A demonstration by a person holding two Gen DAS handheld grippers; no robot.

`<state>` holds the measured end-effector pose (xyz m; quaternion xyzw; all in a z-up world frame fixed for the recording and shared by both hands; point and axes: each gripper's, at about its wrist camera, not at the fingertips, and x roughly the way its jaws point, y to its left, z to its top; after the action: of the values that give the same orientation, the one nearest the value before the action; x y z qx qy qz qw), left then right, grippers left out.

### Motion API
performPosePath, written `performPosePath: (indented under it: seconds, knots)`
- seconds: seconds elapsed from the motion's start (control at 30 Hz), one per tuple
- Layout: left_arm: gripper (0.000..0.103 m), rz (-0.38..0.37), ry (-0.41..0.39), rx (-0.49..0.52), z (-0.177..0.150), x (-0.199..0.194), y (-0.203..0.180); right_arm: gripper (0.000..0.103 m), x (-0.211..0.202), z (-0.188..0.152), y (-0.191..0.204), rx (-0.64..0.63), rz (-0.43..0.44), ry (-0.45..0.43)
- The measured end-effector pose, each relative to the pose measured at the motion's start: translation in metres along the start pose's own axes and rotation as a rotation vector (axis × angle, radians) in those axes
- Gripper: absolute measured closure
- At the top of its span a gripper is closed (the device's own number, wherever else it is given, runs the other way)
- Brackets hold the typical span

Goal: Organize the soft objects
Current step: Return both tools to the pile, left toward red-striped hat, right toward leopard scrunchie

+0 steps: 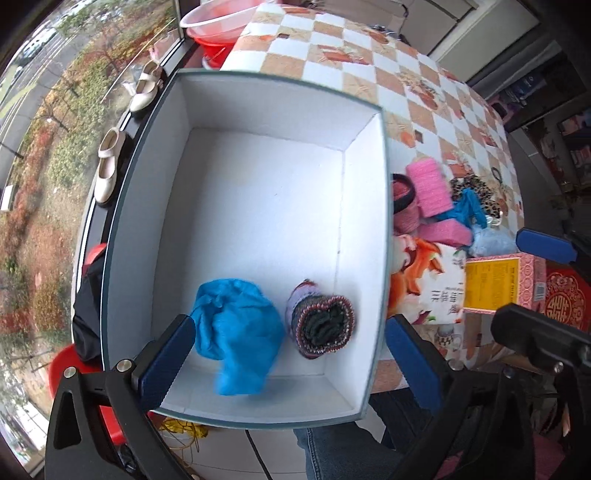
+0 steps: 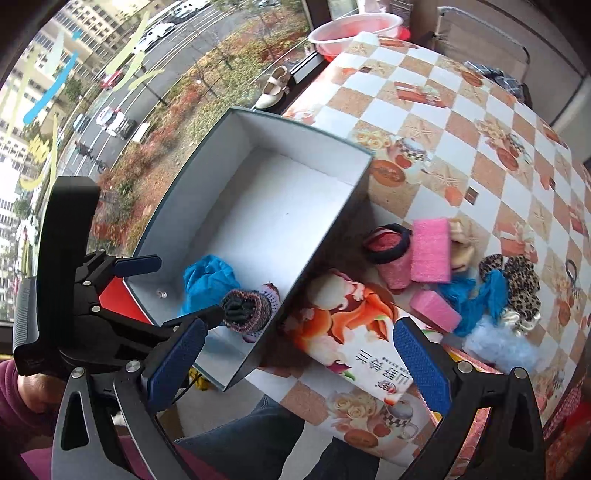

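White-lined box (image 1: pixel 258 206) sits at the counter (image 1: pixel 369 66) edge, by the window. All places given from the box.

- Inside, near corner: crumpled blue cloth (image 1: pixel 236 332) and rolled knit sock (image 1: pixel 321 321), side by side on the box floor, just beside each other. Rest of the box floor bare.
- Left gripper (image 1: pixel 291 365) above the near end of the box, jaws spread wide, nothing clamped; blue cloth lies just by one pad, contact unclear.
- Right gripper (image 2: pixel 299 358) over the box's outer near corner, jaws wide apart, nothing between them.
- Outside, against the box's long wall: flower-printed packet (image 2: pixel 354 332).
- Beyond the packet, on the counter: pink sponges (image 2: pixel 430 249), pink knit roll (image 2: pixel 391 254), blue cloth scrap (image 2: pixel 476 295), leopard-print scrunchies (image 2: pixel 517 280), pale blue puff (image 2: pixel 495 343), loosely heaped.
- Past the box's far end: pink basin (image 1: pixel 218 18).
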<state>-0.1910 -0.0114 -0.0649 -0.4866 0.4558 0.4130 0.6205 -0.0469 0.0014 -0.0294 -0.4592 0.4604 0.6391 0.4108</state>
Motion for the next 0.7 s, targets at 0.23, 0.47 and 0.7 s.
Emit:
performPosePath:
  seconds: [0.23,0.47,0.7]
  knots:
    - [0.0,-0.026,-0.042,0.21,0.045,-0.012,-0.089,0.0,-0.061,-0.016,-0.096,0.246,-0.047,-0.089]
    - [0.0,0.015,0.051,0.29,0.087,0.037,-0.158,0.0,-0.079,-0.055,-0.202,0.49,-0.13,-0.089]
    - [0.001,0.016,0.221,0.173,0.125,0.112,-0.173,0.0,-0.058,-0.096,-0.248,0.592,-0.101,-0.029]
